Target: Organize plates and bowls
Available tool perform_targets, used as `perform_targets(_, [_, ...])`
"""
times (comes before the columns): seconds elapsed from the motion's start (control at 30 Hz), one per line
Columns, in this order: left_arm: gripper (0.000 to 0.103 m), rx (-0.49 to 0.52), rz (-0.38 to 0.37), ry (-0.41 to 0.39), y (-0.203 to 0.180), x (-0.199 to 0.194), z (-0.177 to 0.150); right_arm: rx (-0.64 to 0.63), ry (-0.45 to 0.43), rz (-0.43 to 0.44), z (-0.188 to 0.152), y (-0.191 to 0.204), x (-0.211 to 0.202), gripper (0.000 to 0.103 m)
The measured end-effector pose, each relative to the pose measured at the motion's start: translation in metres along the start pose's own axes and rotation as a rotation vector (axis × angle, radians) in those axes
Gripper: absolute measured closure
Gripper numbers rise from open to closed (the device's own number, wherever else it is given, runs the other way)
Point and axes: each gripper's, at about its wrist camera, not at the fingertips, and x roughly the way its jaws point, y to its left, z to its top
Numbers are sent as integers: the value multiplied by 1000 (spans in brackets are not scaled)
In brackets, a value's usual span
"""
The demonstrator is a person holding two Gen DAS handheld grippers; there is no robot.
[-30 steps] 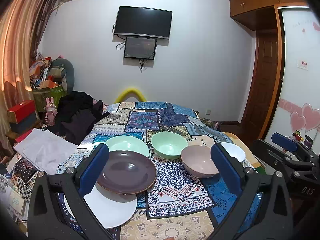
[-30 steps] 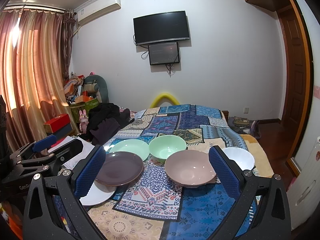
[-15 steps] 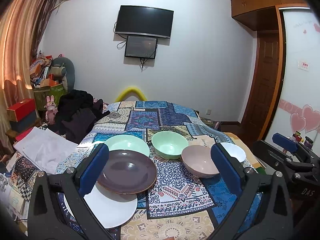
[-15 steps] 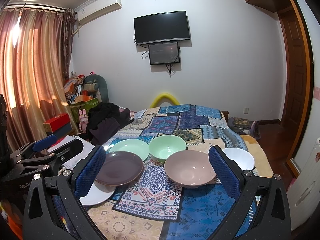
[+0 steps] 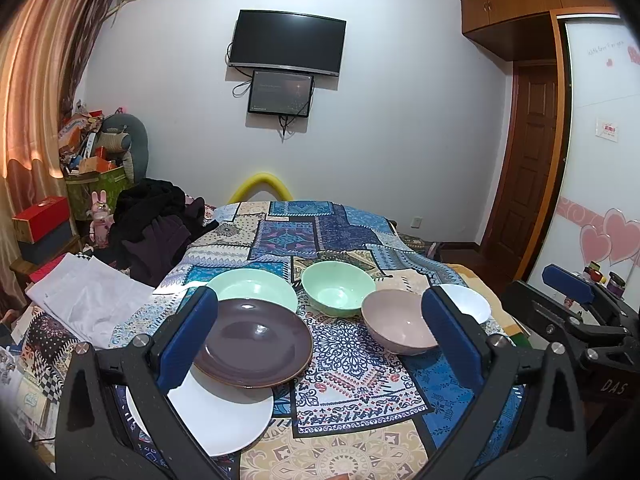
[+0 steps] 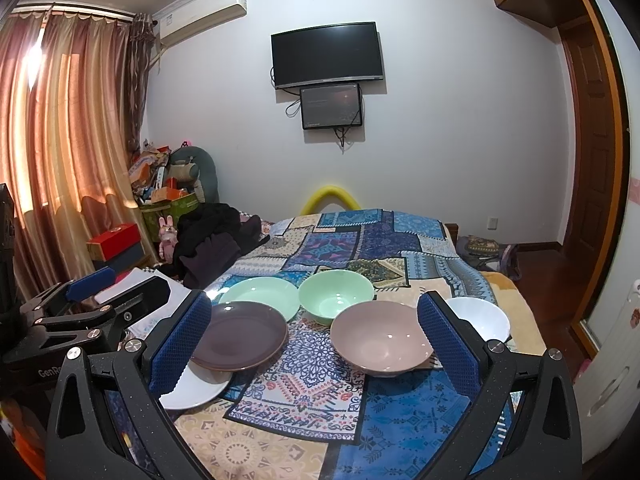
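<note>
Both the left gripper (image 5: pixel 318 336) and the right gripper (image 6: pixel 314 340) hang spread wide and empty above the patchwork bedspread (image 5: pixel 320 236). On it, a purple plate (image 5: pixel 256 342) overlaps a white plate (image 5: pixel 224 416), with a green plate (image 5: pixel 256 288) just behind. To the right stand a green bowl (image 5: pixel 338 292), pink bowl (image 5: pixel 396 326) and white bowl (image 6: pixel 480 316).

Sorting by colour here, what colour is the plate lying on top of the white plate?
Dark purple-brown plate, clearest in the left wrist view.
</note>
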Motion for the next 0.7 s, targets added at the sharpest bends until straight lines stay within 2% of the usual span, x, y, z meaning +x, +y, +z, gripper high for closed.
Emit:
perform_targets(0.37, [0, 2, 25, 14, 12, 7, 2, -39, 53, 14, 2, 17, 22, 0])
perform_targets(0.7, [0, -19, 49, 108, 69, 38, 5, -97, 156, 36, -1, 39, 69, 0])
